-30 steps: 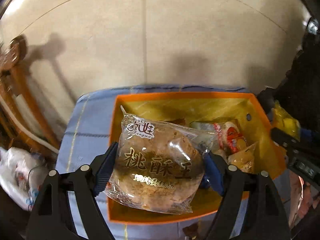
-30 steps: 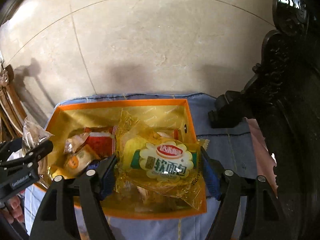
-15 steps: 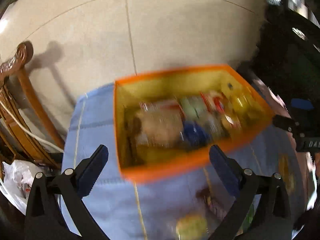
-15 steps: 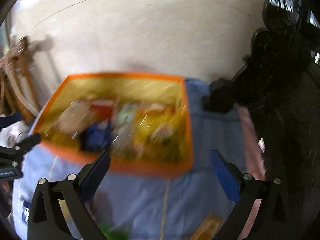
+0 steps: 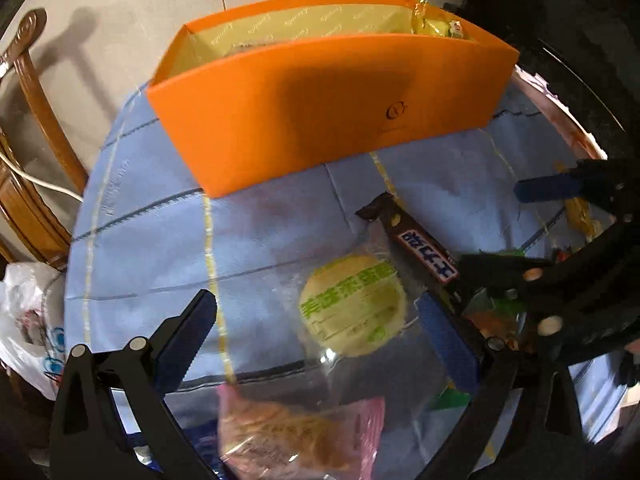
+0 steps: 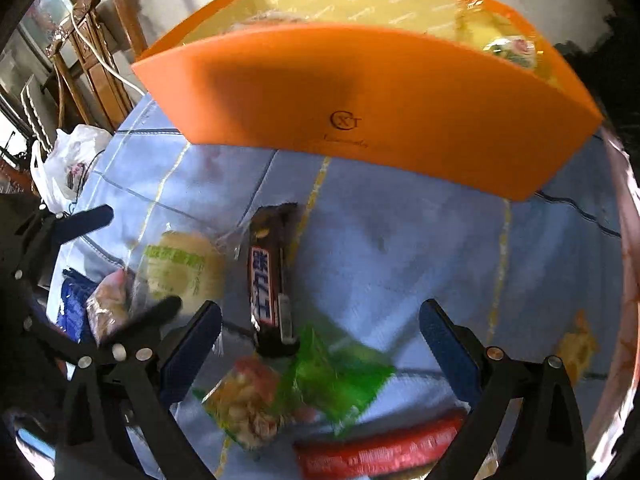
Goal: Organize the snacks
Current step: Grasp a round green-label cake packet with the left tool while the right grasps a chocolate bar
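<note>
I hold both grippers, left [image 5: 316, 336] and right [image 6: 320, 340], spread and empty over loose snacks, ready to load the orange box [image 5: 328, 108].

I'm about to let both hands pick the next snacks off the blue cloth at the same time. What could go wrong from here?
1. The left tongs and right tongs, both open and empty, sit very close together; they could collide.
2. The chocolate bar lies against the round cake's clear wrapper, so a grab may drag both.
3. The green packet overlaps the peanut packet; pinching one could lift or scatter the other.
</note>
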Motion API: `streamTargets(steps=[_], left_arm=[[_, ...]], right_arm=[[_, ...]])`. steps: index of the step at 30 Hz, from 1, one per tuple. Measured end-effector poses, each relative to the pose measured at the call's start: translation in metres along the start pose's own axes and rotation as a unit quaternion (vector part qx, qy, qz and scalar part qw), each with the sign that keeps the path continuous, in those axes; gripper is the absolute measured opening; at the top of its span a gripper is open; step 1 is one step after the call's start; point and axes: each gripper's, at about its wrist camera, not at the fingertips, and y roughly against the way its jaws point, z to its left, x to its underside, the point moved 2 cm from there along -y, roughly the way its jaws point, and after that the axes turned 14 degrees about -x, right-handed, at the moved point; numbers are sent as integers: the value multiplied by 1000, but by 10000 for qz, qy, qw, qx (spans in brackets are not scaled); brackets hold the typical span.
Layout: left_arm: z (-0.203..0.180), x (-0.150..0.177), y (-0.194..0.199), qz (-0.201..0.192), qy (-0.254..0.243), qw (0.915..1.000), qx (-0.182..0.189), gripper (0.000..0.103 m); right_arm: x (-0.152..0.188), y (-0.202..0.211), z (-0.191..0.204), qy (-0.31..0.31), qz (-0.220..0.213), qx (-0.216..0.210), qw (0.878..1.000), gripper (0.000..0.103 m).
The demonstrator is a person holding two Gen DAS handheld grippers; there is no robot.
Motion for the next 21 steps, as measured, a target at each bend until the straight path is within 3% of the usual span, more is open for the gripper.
streamTargets(steps=[3, 8, 11, 15, 17, 19, 20, 21], left_arm=[[-4, -2, -13, 68, 91, 9999, 77, 99], [-2, -2, -38, 200, 312, 9990, 252, 99], [8, 1, -40, 223, 424, 9986, 229, 99], [23, 4, -35, 81, 108, 9991, -391, 99], [33, 6, -40, 219, 356, 9989, -199, 99], [39, 7, -47, 405, 657, 9970, 60, 98], [41, 9, -48, 431, 759, 9961, 142, 95], [41, 9, -46, 414, 838, 9951, 322, 77]], right_arm=[[-9, -16, -2, 2, 156, -353, 9993, 99], [-12, -35, -11, -68, 338, -358, 9988, 99], [-13, -34, -21, -170, 221, 43, 9996, 99], [-6, -39, -14, 65, 384, 312, 9988, 99], [-4, -44, -4, 207, 347, 396, 9984, 100], [-4, -45, 1, 172, 220, 494, 9984, 94], [-6, -44, 2, 74, 191, 531, 9984, 81], [-7, -40, 2, 71, 145, 543, 9984, 52]])
